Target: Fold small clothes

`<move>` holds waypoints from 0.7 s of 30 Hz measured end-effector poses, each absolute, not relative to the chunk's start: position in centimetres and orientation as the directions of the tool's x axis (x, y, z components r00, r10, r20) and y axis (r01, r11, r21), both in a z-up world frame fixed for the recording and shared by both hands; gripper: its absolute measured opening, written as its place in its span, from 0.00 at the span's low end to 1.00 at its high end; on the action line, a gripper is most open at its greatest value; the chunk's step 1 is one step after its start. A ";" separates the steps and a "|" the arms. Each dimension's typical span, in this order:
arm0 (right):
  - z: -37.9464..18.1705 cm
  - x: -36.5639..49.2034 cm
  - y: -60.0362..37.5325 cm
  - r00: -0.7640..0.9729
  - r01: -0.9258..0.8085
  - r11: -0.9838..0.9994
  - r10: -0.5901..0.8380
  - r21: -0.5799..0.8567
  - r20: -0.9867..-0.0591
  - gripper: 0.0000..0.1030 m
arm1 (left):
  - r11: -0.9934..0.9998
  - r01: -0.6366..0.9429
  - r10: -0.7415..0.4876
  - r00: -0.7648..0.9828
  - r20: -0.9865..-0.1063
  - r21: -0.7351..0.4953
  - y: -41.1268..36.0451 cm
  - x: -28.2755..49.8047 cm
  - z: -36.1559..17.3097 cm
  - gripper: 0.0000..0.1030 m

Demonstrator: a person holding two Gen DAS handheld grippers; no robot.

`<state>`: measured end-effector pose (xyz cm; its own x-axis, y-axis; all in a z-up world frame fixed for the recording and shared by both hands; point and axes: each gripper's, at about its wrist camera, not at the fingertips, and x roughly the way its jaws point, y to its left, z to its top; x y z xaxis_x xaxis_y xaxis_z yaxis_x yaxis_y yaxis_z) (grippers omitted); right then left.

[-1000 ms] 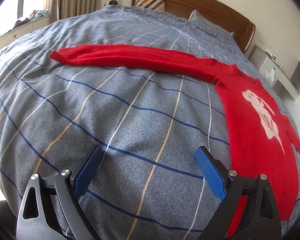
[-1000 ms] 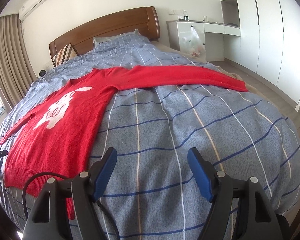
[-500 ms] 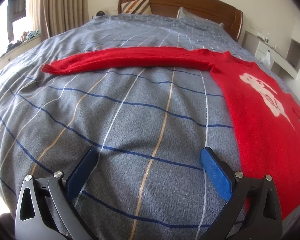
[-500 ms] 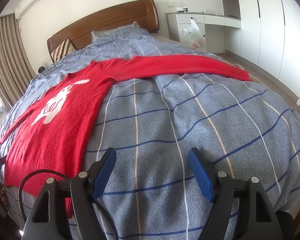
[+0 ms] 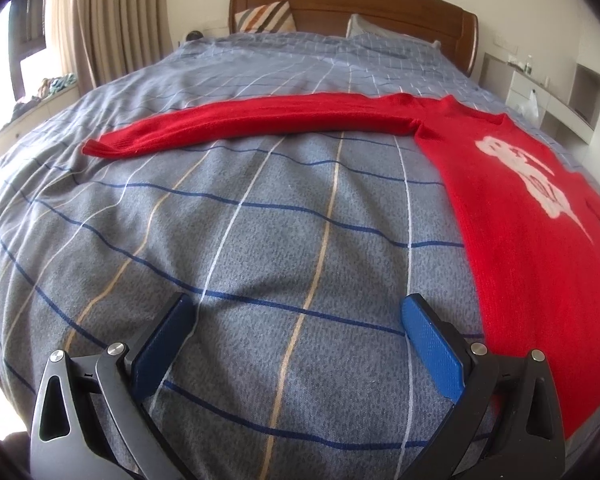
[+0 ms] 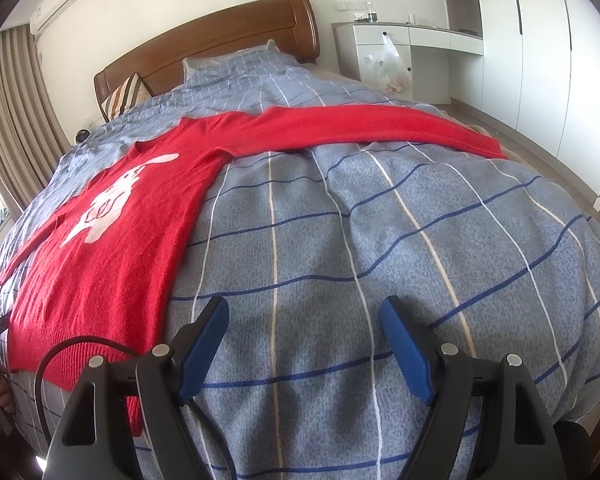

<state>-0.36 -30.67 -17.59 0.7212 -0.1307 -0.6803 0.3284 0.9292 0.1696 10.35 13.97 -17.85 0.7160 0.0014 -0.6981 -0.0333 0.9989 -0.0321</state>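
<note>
A red sweater [image 5: 512,220] with a white rabbit figure lies flat, front up, on the blue-grey checked duvet [image 5: 260,220]. One sleeve [image 5: 260,120] stretches out to the left across the bed. In the right wrist view the sweater's body [image 6: 112,240] is at the left and its other sleeve [image 6: 380,124] runs to the right. My left gripper [image 5: 296,304] hovers open over bare duvet, left of the sweater's hem. My right gripper [image 6: 305,306] hangs over bare duvet right of the hem, its jaws opening, nothing between them.
A wooden headboard [image 5: 360,4] and pillows [image 5: 264,16] stand at the far end. Curtains [image 5: 112,20] hang on the left. A white desk [image 6: 412,40] with a plastic bag [image 6: 388,68] and wardrobes [image 6: 540,48] line the right. A hand [image 6: 0,392] shows at the left edge.
The left wrist view has rolled to level, so the headboard and sleeve now sit straight across. The right wrist view has hardly shifted. Both grippers stay over bare duvet.
</note>
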 end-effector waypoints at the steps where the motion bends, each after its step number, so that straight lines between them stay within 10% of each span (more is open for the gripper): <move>1: -17.6 -0.3 -30.7 0.721 0.328 0.929 -0.130 0.170 -0.681 0.76 | 0.999 -0.033 0.002 0.718 -0.696 -0.032 14.0 10.3 -17.9 1.00; 21: -17.7 -0.3 -30.7 0.720 0.329 0.929 -0.129 0.172 -0.682 0.77 | 0.999 -0.037 0.013 0.726 -0.688 -0.021 13.8 10.0 -18.1 1.00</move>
